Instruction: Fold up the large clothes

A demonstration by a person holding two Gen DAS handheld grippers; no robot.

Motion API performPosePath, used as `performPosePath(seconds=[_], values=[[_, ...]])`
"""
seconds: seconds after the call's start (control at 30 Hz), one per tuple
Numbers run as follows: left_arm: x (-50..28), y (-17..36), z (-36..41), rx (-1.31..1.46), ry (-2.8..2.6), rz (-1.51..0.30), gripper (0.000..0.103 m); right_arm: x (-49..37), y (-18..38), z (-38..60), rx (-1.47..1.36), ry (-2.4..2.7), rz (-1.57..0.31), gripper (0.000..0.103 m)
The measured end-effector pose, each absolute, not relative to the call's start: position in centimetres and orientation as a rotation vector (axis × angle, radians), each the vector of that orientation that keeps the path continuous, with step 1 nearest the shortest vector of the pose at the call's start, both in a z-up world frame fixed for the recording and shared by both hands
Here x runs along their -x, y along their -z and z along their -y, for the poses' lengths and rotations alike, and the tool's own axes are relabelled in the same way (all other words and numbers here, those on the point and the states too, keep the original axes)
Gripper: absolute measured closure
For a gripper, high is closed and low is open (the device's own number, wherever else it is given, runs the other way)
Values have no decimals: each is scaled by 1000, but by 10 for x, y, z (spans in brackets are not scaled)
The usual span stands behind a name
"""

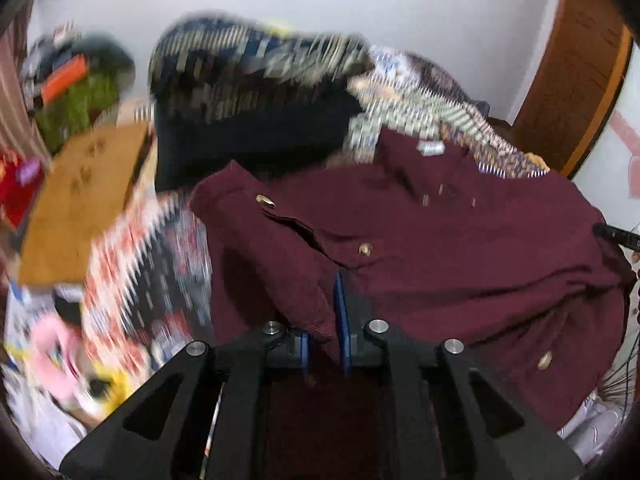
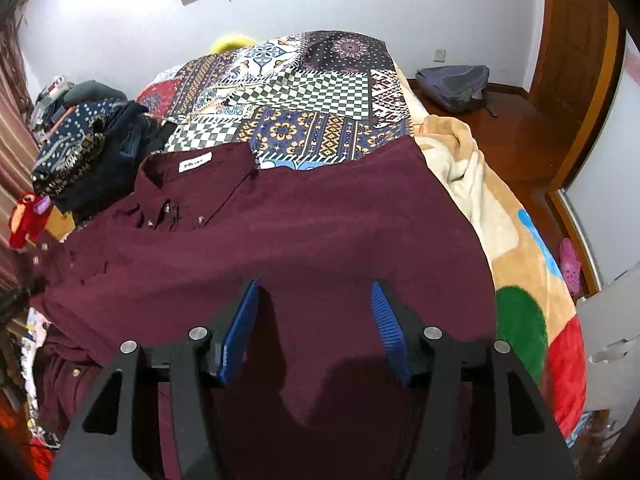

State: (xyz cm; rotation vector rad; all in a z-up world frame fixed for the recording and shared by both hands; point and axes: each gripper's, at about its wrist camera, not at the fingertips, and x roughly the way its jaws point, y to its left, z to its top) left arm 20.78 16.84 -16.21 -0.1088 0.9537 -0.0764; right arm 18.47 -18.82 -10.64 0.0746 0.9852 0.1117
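Maroon shirt (image 2: 280, 240) lies spread on the bed (image 2: 320, 92), soft & floppy w/ a stiff collar, so best grabbed at hem or shoulder; left gripper (image 1: 326, 320) pinches a fold, right gripper (image 2: 316, 320) gapes empty above it.

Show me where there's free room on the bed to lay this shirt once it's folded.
Freest is the patchwork quilt beyond the maroon shirt, up toward the wall. The beige blanket beside the shirt is bare too, though rumpled. The other side is crowded: a dark clothes pile sits by the collar.
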Motion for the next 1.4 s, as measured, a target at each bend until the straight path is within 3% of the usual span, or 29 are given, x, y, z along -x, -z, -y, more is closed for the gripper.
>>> performPosePath(seconds=[0.07,0.2,0.27,0.83,1.4], values=[[-198,181,-175,152,67,-1005,78,-184,107,183,-46,-97,-986,47],[-183,202,-179,105,-78,-1069,42,-181,108,179,-15,-104,-994,39],[-175,206,-187,122,-96,-1082,34,-179,107,180,-3,-103,-999,38],[-135,167,-216,163,-129,-1056,24,-123,74,236,-45,-8,-933,38],[-73,207,-193,411,-15,-1141,23,-82,130,258,-240,-43,-1063,37]])
